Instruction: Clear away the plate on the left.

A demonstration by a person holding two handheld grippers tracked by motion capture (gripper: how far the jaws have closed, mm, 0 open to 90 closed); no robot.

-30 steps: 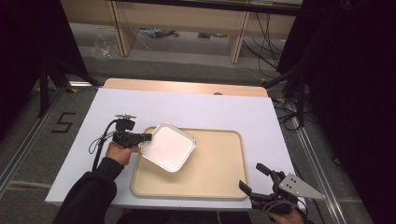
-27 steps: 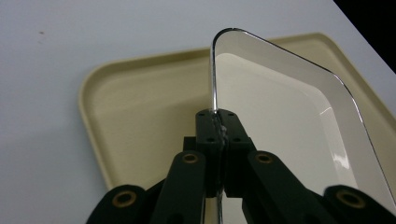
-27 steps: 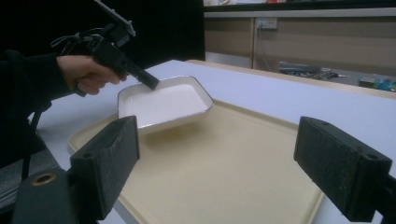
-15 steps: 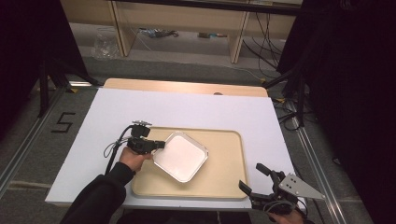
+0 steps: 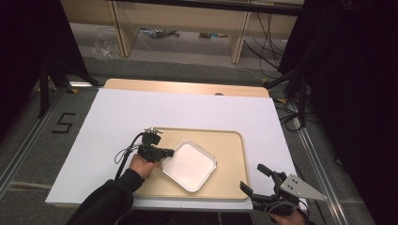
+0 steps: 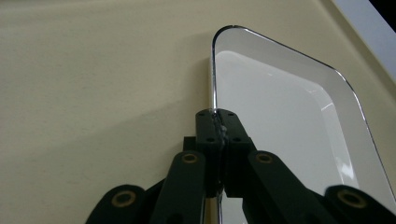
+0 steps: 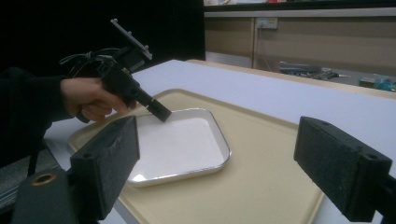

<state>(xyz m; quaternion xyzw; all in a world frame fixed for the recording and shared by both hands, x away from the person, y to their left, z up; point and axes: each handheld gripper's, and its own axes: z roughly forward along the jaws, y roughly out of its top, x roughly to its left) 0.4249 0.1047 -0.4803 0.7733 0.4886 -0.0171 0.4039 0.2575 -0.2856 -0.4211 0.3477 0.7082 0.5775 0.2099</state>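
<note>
- A rectangular table with a white top [image 5: 141, 117] and a pale wooden far edge is filling the middle of the high view.
- A beige rectangular plastic tray [image 5: 230, 145] is lying directly on it, right of centre, toward the lower edge.

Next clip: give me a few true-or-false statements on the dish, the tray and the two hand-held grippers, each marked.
1. The left hand-held gripper is shut on the rim of the white dish. True.
2. The dish is over the tan tray. True.
3. The right hand-held gripper grips the tray's edge. False: its jaws stand open and apart from everything, at the table's near right corner.
4. The dish holds food. False: it is empty.
5. The tray sits on a white table. True.
</note>
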